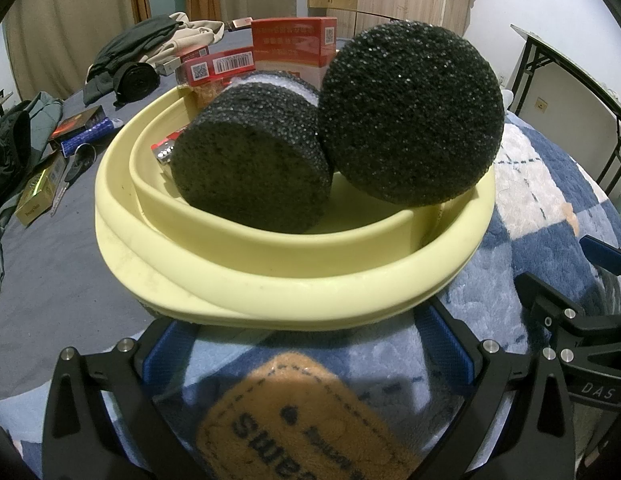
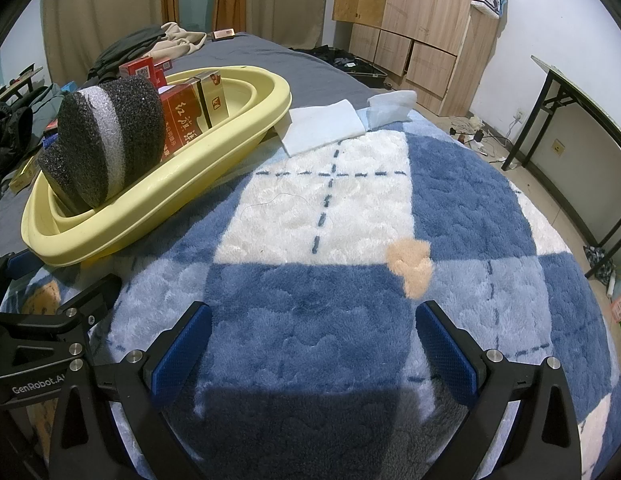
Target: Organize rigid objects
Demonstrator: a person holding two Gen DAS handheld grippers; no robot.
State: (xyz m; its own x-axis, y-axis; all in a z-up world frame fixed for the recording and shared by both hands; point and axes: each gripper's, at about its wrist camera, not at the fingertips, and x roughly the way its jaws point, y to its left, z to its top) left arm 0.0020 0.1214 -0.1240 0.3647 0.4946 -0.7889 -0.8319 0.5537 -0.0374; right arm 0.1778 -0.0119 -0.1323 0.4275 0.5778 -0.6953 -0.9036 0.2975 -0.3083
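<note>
Yellow plastic basin [image 1: 270,276]: your container; it sits on the bed, partly on the plush blanket, just ahead of your left tongs.
Black foam pieces: a cylinder [image 1: 250,160] with a white band and a round disc [image 1: 410,116] lean against each other inside the basin.
Red cartons [image 1: 294,40]: upright in the basin behind the foam; a QR code and a barcode show, and the right wrist view gives large Chinese characters on one red pack [image 2: 186,116], not clear enough for you to transcribe.
Blanket [image 2: 310,320]: blue-and-white check fleece; an orange patch [image 1: 302,420] under your left tongs reads partly "swea", upside down.
Left tongs [image 1: 310,356]: spread wide, holding nothing, tips at the basin's near rim.
Right tongs [image 2: 314,344]: spread wide, holding nothing, over bare blanket, well apart from the basin.
Tool markings: "GenRobot.A" and "DAS" on the black frames.
White folded cloths [image 2: 322,124]: on the blanket just beyond the basin.
</note>
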